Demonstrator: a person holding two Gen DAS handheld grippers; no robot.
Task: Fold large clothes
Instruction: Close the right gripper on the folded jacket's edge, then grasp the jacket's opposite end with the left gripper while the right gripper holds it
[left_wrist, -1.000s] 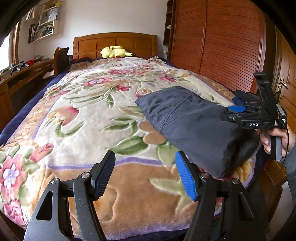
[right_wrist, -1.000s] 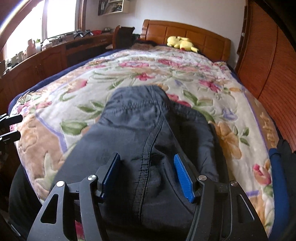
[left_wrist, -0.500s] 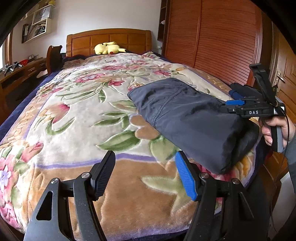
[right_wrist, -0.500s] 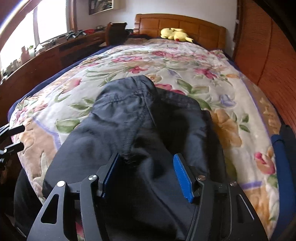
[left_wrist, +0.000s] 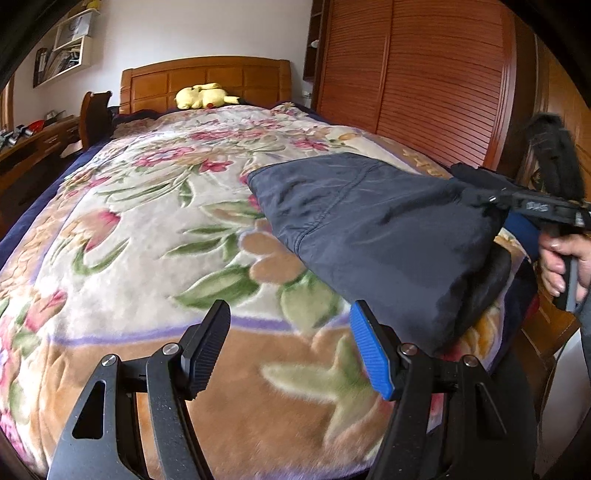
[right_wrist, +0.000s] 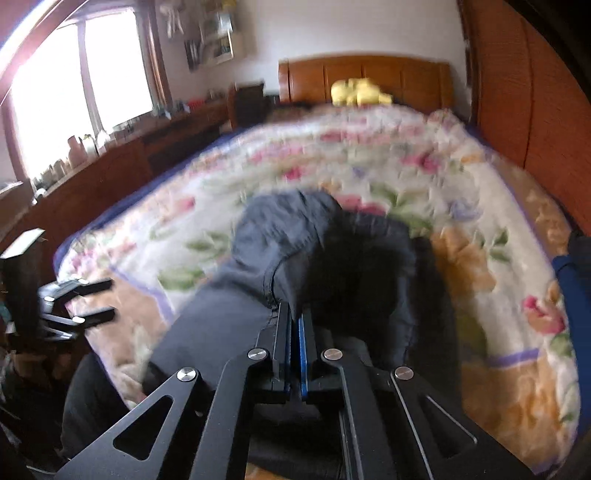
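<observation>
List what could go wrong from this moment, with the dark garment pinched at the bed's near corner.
1. The right hand-held gripper is shut on only a small bunch of the dark garment; the fabric could slip out when lifted.
2. Only the top layer looks gathered, so pulling may undo the fold beneath.
3. The left hand-held gripper is open and off the garment, above the floral blanket; unsupported, the bundle near the bed's corner might slide off.

Right gripper (right_wrist: 294, 325) jaws pinched together, tilted downward; left gripper (left_wrist: 290, 343) jaws apart, hovering.
</observation>
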